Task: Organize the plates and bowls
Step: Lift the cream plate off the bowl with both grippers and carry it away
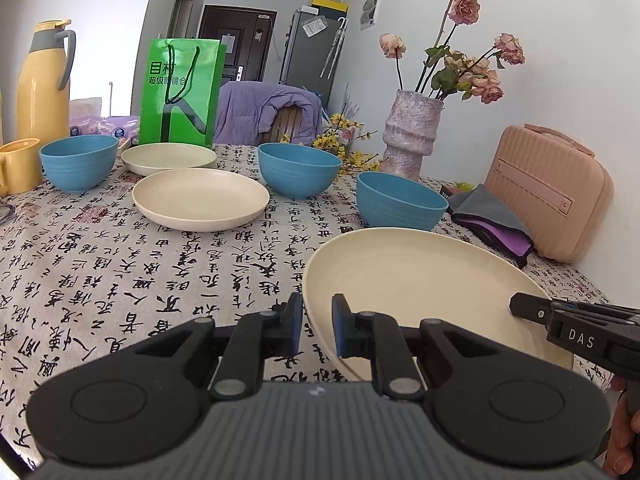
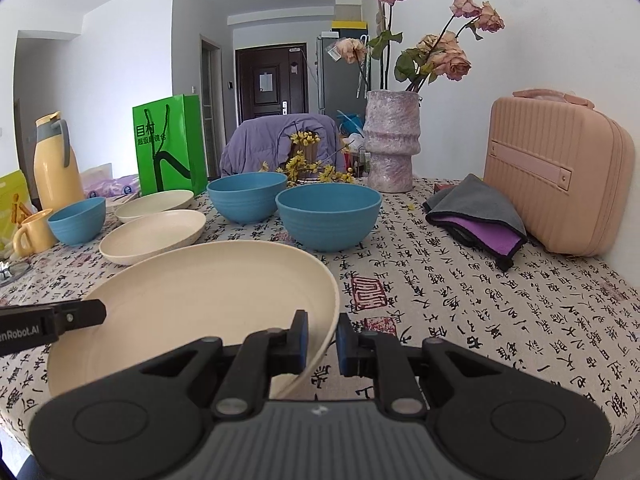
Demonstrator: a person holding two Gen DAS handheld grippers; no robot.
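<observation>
a: which step is this?

b: the start of gathering the plates, i'd say. the near plate (image 1: 420,280) sits at the front of the desk (image 1: 120,272), and both tools are on it. the left tongs (image 1: 317,326) straddle its left rim, one pad outside and one over the dish, with a gap either side, so narrow but not yet gripping. the right tongs (image 2: 322,334) do the same on the right rim, pads apart and the edge between them.

a: is the plate lifted?

b: it looks tilted in both views, but whether it's clear of the cloth i cannot tell.

a: next move?

b: close on the rim firmly, probably one side is enough, then carry it to the middle plate (image 1: 201,199) and set it on top. the far plate (image 1: 168,158) lies just behind that one, so a stack there seems sensible.

a: and the bowls?

b: three blue ones: the left bowl (image 1: 79,162) by the yellow mug (image 1: 18,164), the centre bowl (image 1: 298,168), and the right bowl (image 1: 400,200) just behind the near plate.

a: anything in the way?

b: the right bowl is close, so lift the plate before swinging left. the vase (image 1: 412,136), the folded cloth (image 1: 492,220) and the pink case (image 1: 548,192) crowd the right side; the green bag (image 1: 180,92) and flask (image 1: 42,80) stand at the back.
</observation>
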